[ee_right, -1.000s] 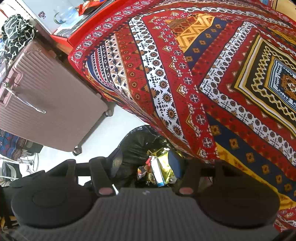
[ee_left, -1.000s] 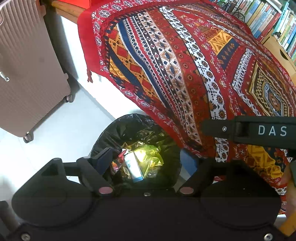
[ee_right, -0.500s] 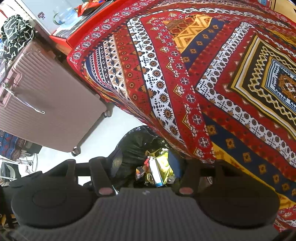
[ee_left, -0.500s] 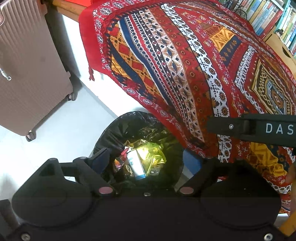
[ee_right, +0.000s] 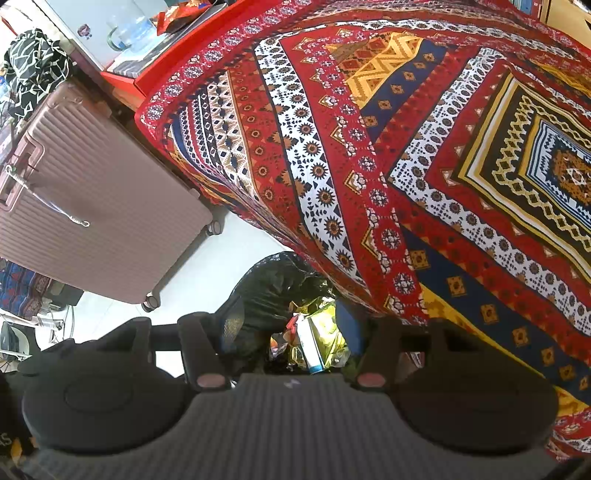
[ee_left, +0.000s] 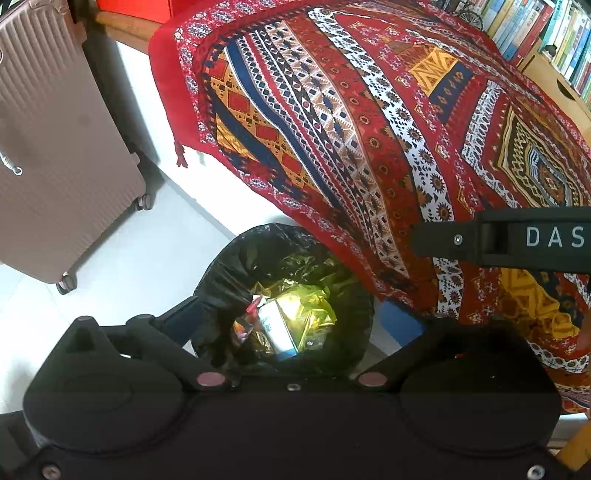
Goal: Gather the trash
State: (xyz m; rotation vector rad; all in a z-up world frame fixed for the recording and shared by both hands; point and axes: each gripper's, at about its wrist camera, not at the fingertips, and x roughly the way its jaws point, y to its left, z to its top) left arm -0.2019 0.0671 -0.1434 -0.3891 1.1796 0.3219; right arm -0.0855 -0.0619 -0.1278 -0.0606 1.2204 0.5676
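- left wrist view: the trash bin [ee_left: 284, 295], lined with a black bag, stands on the white floor [ee_left: 155, 258] just beside the hanging edge of the patterned cloth [ee_left: 332, 129], directly below and between the tongs.
- inside the bin lie crumpled gold foil wrapping [ee_left: 310, 306], a white carton [ee_left: 275, 328] with a blue base and small blue print too fine to read, and a red-tipped wrapper [ee_left: 251, 308] at its left.
- the left gripper [ee_left: 291, 315] has its blue-padded fingers [ee_left: 181, 319] spread wide with nothing between them.
- right wrist view: the right gripper [ee_right: 288, 325] is likewise parted and empty above the same bin [ee_right: 266, 291]; the carton [ee_right: 310, 347] and foil [ee_right: 325, 321] show in the gap.
- white letters "das" read on the black bar [ee_left: 517, 240] of the other gripper crossing the right of the left wrist view.
- a ribbed pink suitcase [ee_left: 55, 147] stands on wheels to the left, well apart from the bin; book spines [ee_left: 546, 33] fill the upper right corner, their titles illegible.
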